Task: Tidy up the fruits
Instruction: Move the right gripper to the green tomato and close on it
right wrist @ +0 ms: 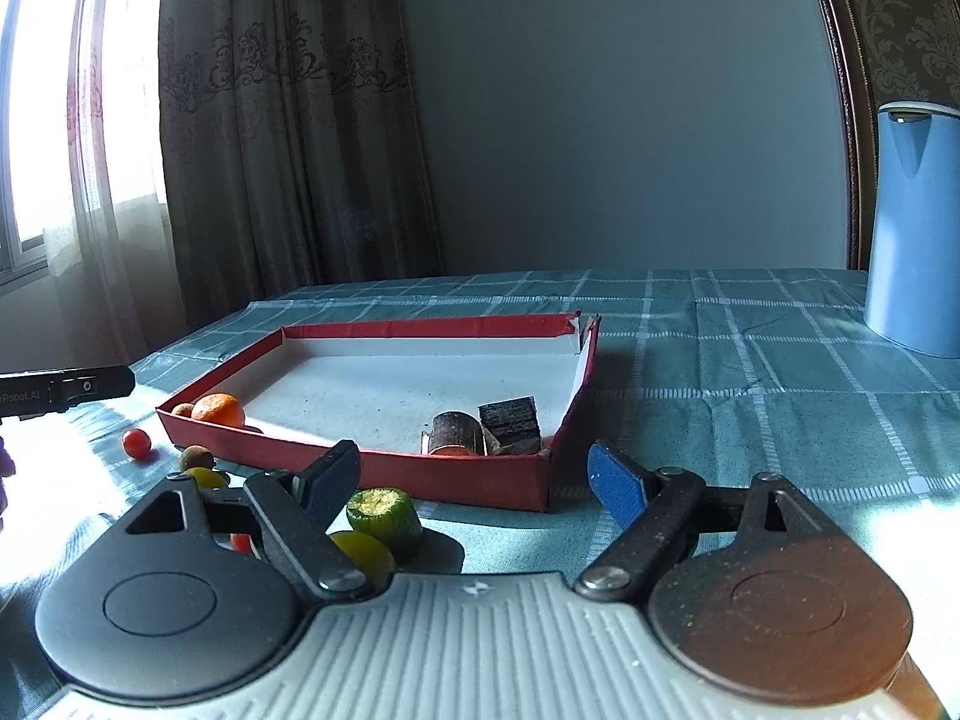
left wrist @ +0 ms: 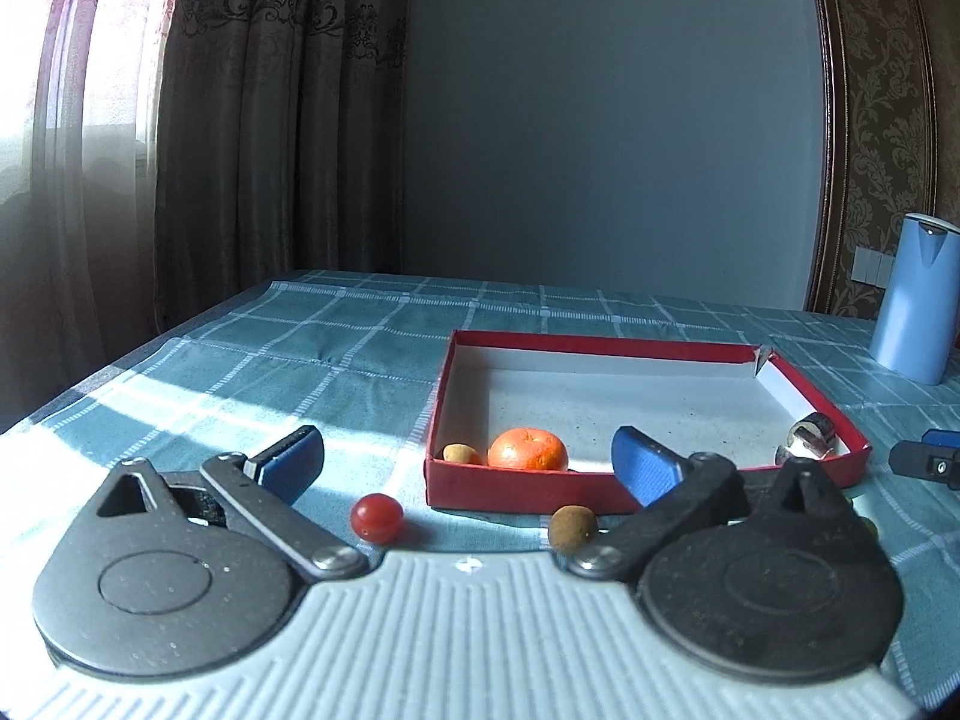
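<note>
Left gripper (left wrist: 468, 468): jaws spread wide, nothing between the blue pads (left wrist: 642, 471), hovering low over the checked tablecloth (left wrist: 300, 354). Just ahead, lower centre of the frame, a cherry tomato (left wrist: 376, 516) and a small brown longan-like fruit (left wrist: 573, 529), both loose on the cloth outside the red box (left wrist: 522, 489). Inside the box's near left corner, a mandarin (left wrist: 528, 449) touching or nearly touching a second brown fruit (left wrist: 461, 453). Right gripper (right wrist: 474, 480): also open and empty, with a cut green fruit (right wrist: 384, 517) and a yellow-green one (right wrist: 363, 549) at lower left centre beside its left finger. Probably light, all of it. Tomato: thin-skinned, smooth, round, likely to roll or squirt out, so best taken across the widest part with a gentle squeeze. Brown fruit: drier, rougher shell, likely easier to hold. Green piece: best gripped on the rind sides, not the wet cut face.
</note>
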The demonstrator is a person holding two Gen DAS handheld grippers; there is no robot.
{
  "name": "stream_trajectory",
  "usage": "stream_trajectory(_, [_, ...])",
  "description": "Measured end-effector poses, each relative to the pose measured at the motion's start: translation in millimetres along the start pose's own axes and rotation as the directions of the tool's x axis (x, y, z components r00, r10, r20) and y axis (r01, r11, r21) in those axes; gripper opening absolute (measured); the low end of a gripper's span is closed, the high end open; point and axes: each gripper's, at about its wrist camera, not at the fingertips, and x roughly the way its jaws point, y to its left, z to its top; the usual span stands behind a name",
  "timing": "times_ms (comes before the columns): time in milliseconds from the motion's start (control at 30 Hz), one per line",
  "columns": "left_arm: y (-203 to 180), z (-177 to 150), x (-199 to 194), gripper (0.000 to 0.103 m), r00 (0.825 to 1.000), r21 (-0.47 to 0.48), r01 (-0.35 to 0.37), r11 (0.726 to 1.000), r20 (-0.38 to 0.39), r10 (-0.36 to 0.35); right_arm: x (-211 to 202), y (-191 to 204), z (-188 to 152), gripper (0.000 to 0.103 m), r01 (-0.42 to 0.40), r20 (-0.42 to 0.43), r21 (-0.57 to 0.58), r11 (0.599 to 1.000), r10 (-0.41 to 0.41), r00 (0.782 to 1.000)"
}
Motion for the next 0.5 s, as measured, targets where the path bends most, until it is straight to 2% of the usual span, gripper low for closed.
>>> stream_trajectory(167, [-4, -12, 3, 0.103, 1.0, 0.023, -0.006, 1.0, -0.028, 0.006, -7, -2, -7, 0.083, -0.009, -0.052, 0.069, 0.998, 0.013, 0.999])
stream_trajectory(367, [-1, -15, 4, 0.103, 1.0, 0.014, 0.01, 1.0, -0.029, -0.01, -15, 34, -15, 0.083, -0.021, -0.074, -0.065, 0.998, 0.016, 0.997])
stream_trajectory(500, [5, -16, 9, 0.103, 0.998, -0.032, -0.013, 0.999, -0.068, 0.011, -7, 49, -17, 0.08, -0.038, -0.121, -0.096, 0.995, 0.027, 0.992])
